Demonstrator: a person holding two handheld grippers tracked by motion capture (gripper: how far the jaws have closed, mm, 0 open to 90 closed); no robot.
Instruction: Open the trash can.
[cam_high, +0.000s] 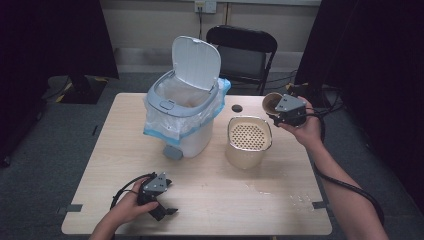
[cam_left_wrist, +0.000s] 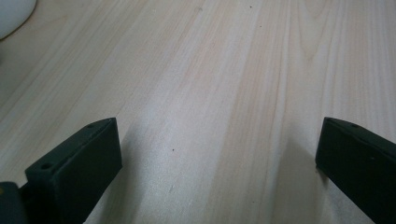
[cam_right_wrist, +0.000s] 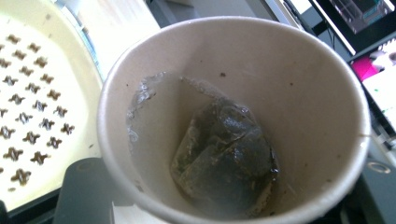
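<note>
A wooden table (cam_high: 210, 200) seen from above. At its near edge, the left gripper (cam_high: 167, 206) rests low, jaws spread wide around bare wood. Beyond, mid-table, stands a perforated cream strainer bin (cam_high: 248, 141); just right of it, the right gripper (cam_high: 274, 116) clamps a tilted paper cup (cam_right_wrist: 233, 116) containing a wet teabag (cam_right_wrist: 224, 158). Left of the strainer, farther back, sits an open-lidded trash can (cam_high: 185, 107).

Matt paper cup (cam_right_wrist: 233, 116) between the right gripper's jaws holds a wet, glossy teabag (cam_right_wrist: 224, 158); beneath the left gripper's matt black jaws, smooth pale wood-grain table (cam_left_wrist: 210, 93).
</note>
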